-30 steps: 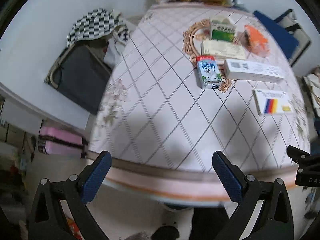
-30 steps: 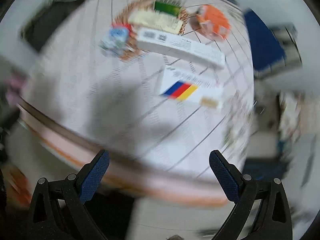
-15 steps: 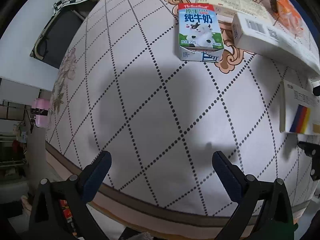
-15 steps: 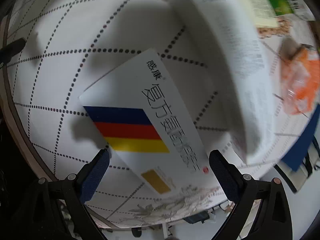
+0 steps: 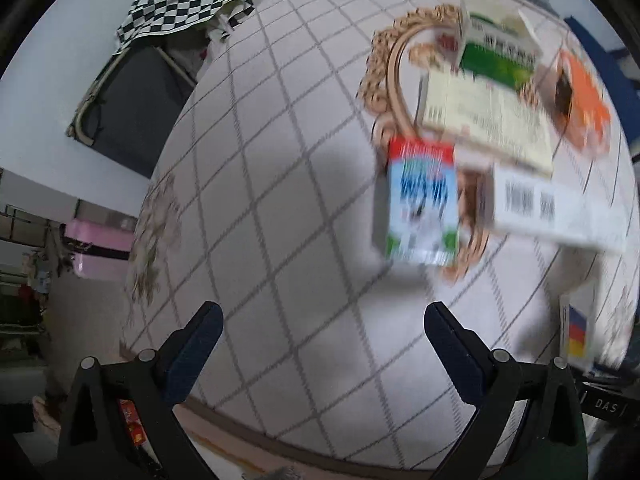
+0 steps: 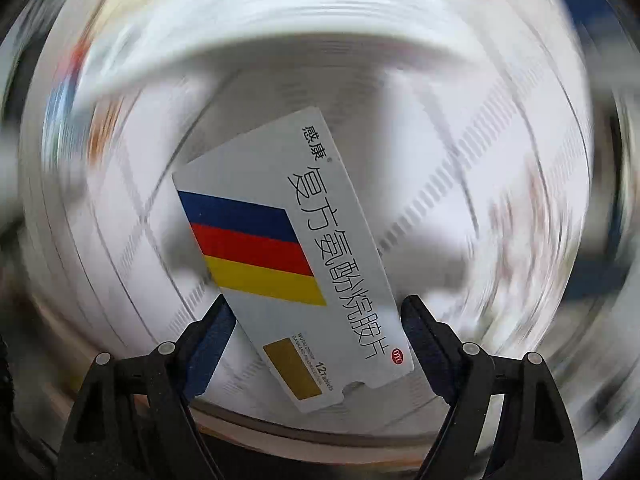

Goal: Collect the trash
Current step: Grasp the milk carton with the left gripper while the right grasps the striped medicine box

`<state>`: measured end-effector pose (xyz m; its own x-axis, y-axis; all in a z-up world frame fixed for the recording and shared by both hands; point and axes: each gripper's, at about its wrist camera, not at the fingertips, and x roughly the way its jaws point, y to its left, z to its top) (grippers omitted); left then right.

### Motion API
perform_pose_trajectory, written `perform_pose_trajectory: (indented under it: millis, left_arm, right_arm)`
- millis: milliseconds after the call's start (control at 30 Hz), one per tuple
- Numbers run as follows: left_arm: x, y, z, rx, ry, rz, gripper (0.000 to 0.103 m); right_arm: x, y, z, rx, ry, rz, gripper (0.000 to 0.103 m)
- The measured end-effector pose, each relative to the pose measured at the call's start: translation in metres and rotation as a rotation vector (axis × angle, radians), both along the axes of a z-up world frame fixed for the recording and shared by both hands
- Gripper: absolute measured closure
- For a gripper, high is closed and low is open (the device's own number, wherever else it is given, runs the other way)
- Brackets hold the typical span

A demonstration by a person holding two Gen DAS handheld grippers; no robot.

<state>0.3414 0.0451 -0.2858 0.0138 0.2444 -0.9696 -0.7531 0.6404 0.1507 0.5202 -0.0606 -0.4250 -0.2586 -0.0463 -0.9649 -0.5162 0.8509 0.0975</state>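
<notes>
our right gripper (image 6: 316, 320) has closed on the pill box (image 6: 288, 256); left gripper (image 5: 320, 336) stays spread, nearer the blurred milk carton (image 5: 420, 204).

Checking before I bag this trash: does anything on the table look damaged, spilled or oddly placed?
Mostly no. The milk carton lies on its side rather than upright, and the green box has its end flaps open. No spill shows. The striped medicine box sits skewed between the right gripper's fingers.

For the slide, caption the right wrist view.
Right tongs clamp a striped medicine box above the blurred table.
</notes>
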Motion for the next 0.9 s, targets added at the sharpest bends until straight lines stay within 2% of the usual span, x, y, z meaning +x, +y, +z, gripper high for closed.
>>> perform_pose_trajectory:
  millis: [67,100,133,233,333,367,400,433,467,533,600,700,767,900]
  left_arm:
    - [0.016,0.01,-0.004,-0.039,-0.012,-0.016,0.0]
    - [0.023,0.014,-0.007,-0.057,-0.009,-0.031,0.0]
    - [0.033,0.017,-0.011,-0.074,-0.005,-0.054,0.0]
    - [0.058,0.024,-0.029,-0.093,0.032,-0.121,0.001]
    - [0.075,0.025,-0.048,-0.104,0.067,-0.174,0.003]
    - [0.077,0.025,-0.051,-0.107,0.064,-0.183,0.016]
    - [0.078,0.025,-0.054,-0.11,0.065,-0.186,0.042]
    - [0.076,0.025,-0.057,-0.122,0.065,-0.184,0.053]
    - [0.076,0.025,-0.057,-0.129,0.059,-0.181,0.058]
    - [0.067,0.024,-0.056,-0.142,0.038,-0.17,0.058]
    - [0.052,0.018,-0.054,-0.137,0.041,-0.167,0.058]
    - [0.022,-0.004,-0.053,-0.156,0.056,-0.169,0.058]
    - [0.005,-0.017,-0.058,-0.178,0.063,-0.163,0.058]
    - [-0.005,-0.025,-0.068,-0.191,0.06,-0.149,0.057]
  right_arm:
    - [0.01,-0.016,-0.003,0.038,0.037,-0.183,0.013]
    - [0.013,-0.02,-0.004,0.06,0.048,-0.228,0.008]
    - [0.016,-0.026,-0.003,0.102,0.056,-0.283,0.007]
    - [0.029,-0.028,0.002,0.099,-0.005,-0.24,0.007]
    - [0.027,-0.013,0.005,0.056,-0.105,-0.116,0.007]
    - [0.028,-0.011,0.004,0.05,-0.133,-0.091,0.007]
    - [0.027,-0.007,0.003,0.048,-0.143,-0.082,0.007]
    - [0.028,-0.006,0.002,0.042,-0.156,-0.069,0.008]
    - [0.026,-0.004,0.002,0.037,-0.169,-0.063,0.01]
    - [0.023,-0.002,0.007,0.024,-0.225,-0.044,0.026]
    - [0.018,0.0,0.007,0.026,-0.197,-0.074,0.026]
    - [-0.022,0.0,0.009,0.017,-0.136,-0.113,0.026]
    - [-0.031,-0.005,0.008,0.018,-0.107,-0.117,0.026]
    - [-0.039,0.003,0.006,-0.012,-0.136,-0.054,0.025]
